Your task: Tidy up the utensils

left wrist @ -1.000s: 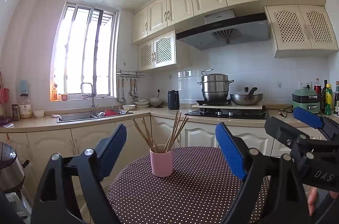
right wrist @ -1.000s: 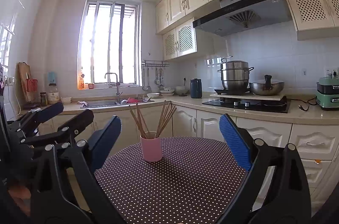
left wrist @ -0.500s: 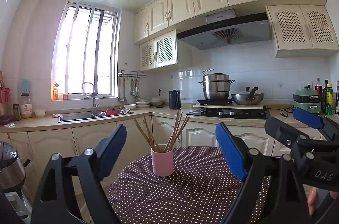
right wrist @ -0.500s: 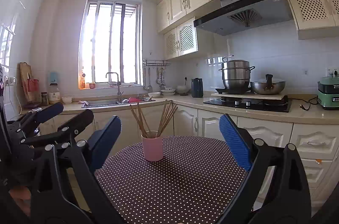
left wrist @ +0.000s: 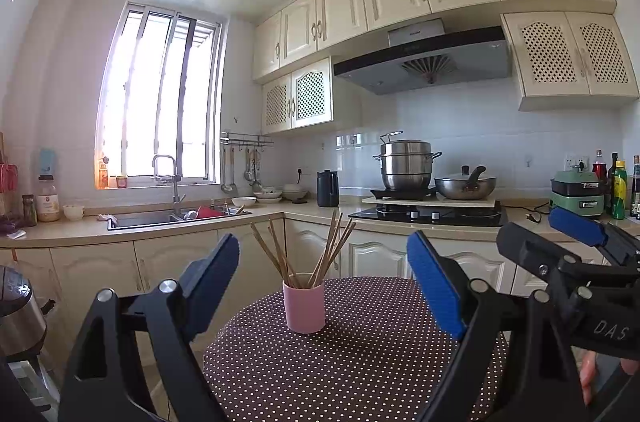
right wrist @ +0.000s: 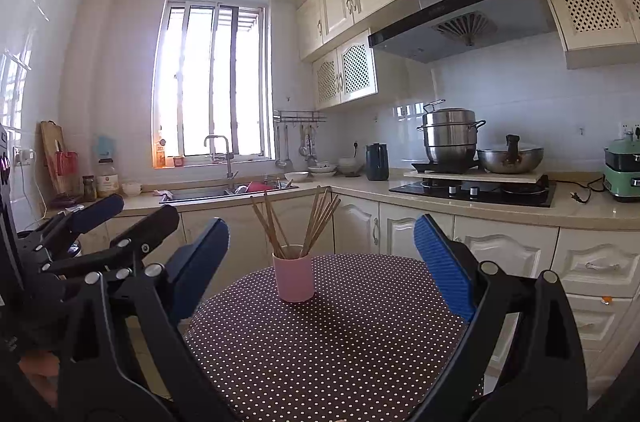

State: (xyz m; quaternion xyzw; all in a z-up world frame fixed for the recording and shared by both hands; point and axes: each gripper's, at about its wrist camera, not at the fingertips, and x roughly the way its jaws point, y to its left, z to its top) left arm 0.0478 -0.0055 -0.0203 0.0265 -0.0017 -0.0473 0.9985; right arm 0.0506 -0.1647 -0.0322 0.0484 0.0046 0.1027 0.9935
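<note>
Presently: pink cup (left wrist: 304, 307) upright on round brown table with white polka dots (left wrist: 360, 362), toward its far side. Wooden chopsticks (left wrist: 308, 250) standing in cup, fanned into two loose bunches, one leaning left, one leaning right. Left gripper (left wrist: 323, 282) held near, above table's near edge, jaws wide apart, blue pads (left wrist: 436, 290) facing inward, nothing between them but the cup seen farther off. Right gripper (right wrist: 322, 262) likewise near, jaws spread wide, empty; cup framed between its fingers, well apart from both. Right gripper also visible at right edge of left wrist view, beside the left one. Left gripper visible at left edge of right wrist view.

Beyond table: cream cabinets, sink (left wrist: 160, 218) with tap under bright window (left wrist: 160, 94). Far right: black hob (left wrist: 428, 214) carrying steel stacked pot (left wrist: 406, 164) and wok (left wrist: 466, 184), range hood above. Dark kettle (left wrist: 328, 188) on counter in far corner. Green appliance (left wrist: 576, 192) and bottles at far right.
</note>
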